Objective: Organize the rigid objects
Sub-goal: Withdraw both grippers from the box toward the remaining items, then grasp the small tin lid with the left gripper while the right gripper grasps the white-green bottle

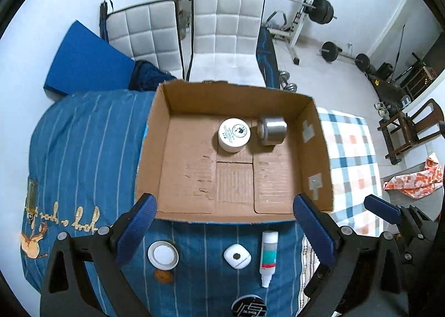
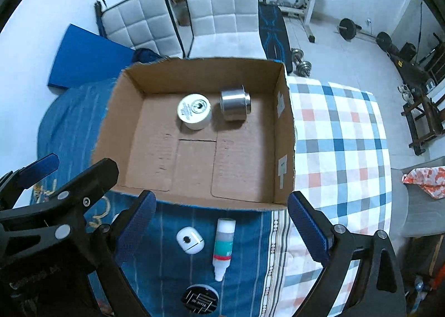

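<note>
Weights and white chairs [image 1: 225, 39] stand behind my bed [image 1: 83, 150]. Both my left gripper [image 1: 225, 228] and right gripper [image 2: 222, 222] are spread, holding nothing, at the cardboard box's [image 1: 319, 144] near edge.

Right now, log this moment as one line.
box: white jar, metal tin inside | bed: dropper bottle, white pod waiting | left gripper open | right gripper open

You have the cardboard box [image 1: 178, 150] on the bed [image 1: 83, 150] — inside, toward its far wall, the round jar [image 1: 234, 135] sits left of the metal cylinder [image 1: 272, 128]. Before the box lie the disc [image 1: 163, 255], pod [image 1: 237, 256] and dropper bottle [image 1: 269, 257] — left to right.
</note>
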{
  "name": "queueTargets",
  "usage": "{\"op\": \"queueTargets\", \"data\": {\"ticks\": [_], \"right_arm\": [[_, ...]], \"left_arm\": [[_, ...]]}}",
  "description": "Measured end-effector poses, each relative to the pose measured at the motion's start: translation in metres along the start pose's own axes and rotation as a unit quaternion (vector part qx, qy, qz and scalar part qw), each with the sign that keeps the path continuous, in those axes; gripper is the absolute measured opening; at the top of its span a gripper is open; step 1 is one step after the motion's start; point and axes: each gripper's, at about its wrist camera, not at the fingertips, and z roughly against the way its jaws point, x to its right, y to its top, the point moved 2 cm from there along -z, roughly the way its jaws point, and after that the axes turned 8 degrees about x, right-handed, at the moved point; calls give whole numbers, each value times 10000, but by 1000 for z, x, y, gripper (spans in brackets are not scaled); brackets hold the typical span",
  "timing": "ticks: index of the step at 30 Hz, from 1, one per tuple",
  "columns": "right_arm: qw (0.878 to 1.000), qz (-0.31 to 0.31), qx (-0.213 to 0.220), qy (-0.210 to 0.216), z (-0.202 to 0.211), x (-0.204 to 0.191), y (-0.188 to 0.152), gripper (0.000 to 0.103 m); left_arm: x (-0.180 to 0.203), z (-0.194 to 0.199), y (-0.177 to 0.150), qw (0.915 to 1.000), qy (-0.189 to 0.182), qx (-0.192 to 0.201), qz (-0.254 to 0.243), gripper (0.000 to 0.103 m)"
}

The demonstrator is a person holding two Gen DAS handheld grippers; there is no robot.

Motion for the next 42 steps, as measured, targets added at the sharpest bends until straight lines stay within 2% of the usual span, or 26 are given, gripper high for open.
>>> {"op": "queueTargets", "data": {"ticks": [6, 10, 13, 16, 19, 22, 24, 27, 29, 31, 33, 38, 39, 42], "right_arm": [[9995, 60, 306, 91, 43, 1, -6, 97], [9990, 22, 428, 148, 59, 5, -13, 97], [9991, 7, 363, 197, 60, 10, -22, 98], [9996, -5, 79, 278, 47, 15, -38, 98], [9993, 10, -290, 235, 20, 20, -59, 98], [9962, -5, -843, 229, -23, 23, -85, 98], [9939, -14, -1077, 252, -46, 23, -97, 98], [9890, -101, -1447, 273, -87, 22, -116, 96], [9843, -138, -1745, 217, -117, 19, -129, 90], [9803, -130, -1967, 145, -138, 15, -139, 79], [9764, -138, -2150, 123, -154, 12, -148, 72], [9736, -160, -2277, -27, -176, 7, -160, 63], [9731, -168, -2299, -53, -179, 7, -162, 58], [9730, -224, -2293, -150, -183, 9, -167, 51]], "left_arm": [[9, 43, 0, 9993, -14, 377, -52, 101], [10, 58, -2, 9985, 3, 544, -19, 101], [2, 63, -10, 9984, -25, 542, 136, 101], [-14, 57, -27, 9988, 31, 394, 281, 101], [-39, 35, -51, 9990, 255, 53, 373, 101], [-68, -1, -82, 9965, 542, -448, 453, 101], [-92, -26, -101, 9927, 701, -783, 586, 101], [-120, -64, -129, 9861, 739, -1228, 837, 101], [-129, -83, -141, 9833, 687, -1418, 915, 99], [-133, -103, -151, 9812, 680, -1582, 875, 99], [-136, -123, -161, 9783, 675, -1780, 811, 99], [-138, -165, -176, 9683, 388, -2210, 1097, 94], [-138, -171, -178, 9669, 369, -2259, 1132, 93], [-134, -187, -182, 9639, 285, -2388, 1147, 80]]}}
